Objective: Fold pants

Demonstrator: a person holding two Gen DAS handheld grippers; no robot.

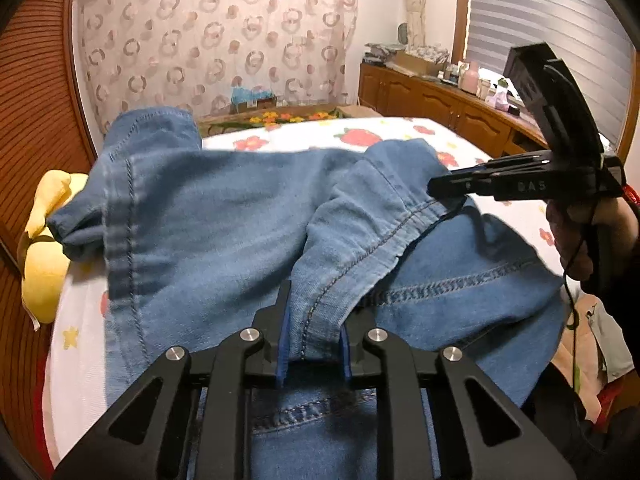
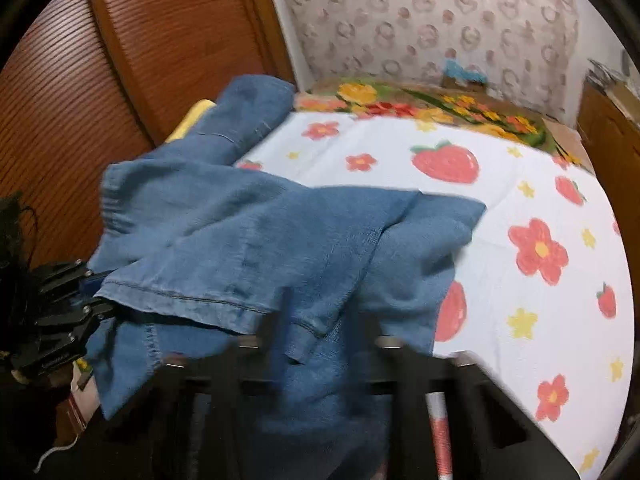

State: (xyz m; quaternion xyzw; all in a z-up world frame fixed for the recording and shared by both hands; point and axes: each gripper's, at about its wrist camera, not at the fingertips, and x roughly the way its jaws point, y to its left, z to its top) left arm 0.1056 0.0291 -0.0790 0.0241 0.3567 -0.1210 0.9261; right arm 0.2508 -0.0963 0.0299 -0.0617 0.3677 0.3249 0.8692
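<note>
Blue denim pants (image 1: 224, 216) lie bunched across the near side of the bed, one leg reaching toward the far left corner. In the left wrist view my left gripper (image 1: 318, 320) is shut on a seamed fold of denim that stands up between its blue pads. My right gripper (image 1: 436, 188) comes in from the right with a hand (image 1: 576, 240) behind it, pinching the elastic waistband. The right wrist view is blurred: the pants (image 2: 280, 240) drape over my right gripper (image 2: 320, 320), with cloth between its fingers. My left gripper (image 2: 96, 292) grips the hem edge at the far left.
The bed sheet (image 2: 500, 208) is white with strawberries and flowers. A yellow soft cushion (image 1: 44, 256) lies at the bed's left edge by a slatted wooden door (image 2: 80, 92). A wooden cabinet (image 1: 440, 104) with small items runs along the right. A patterned curtain (image 1: 216, 36) hangs behind.
</note>
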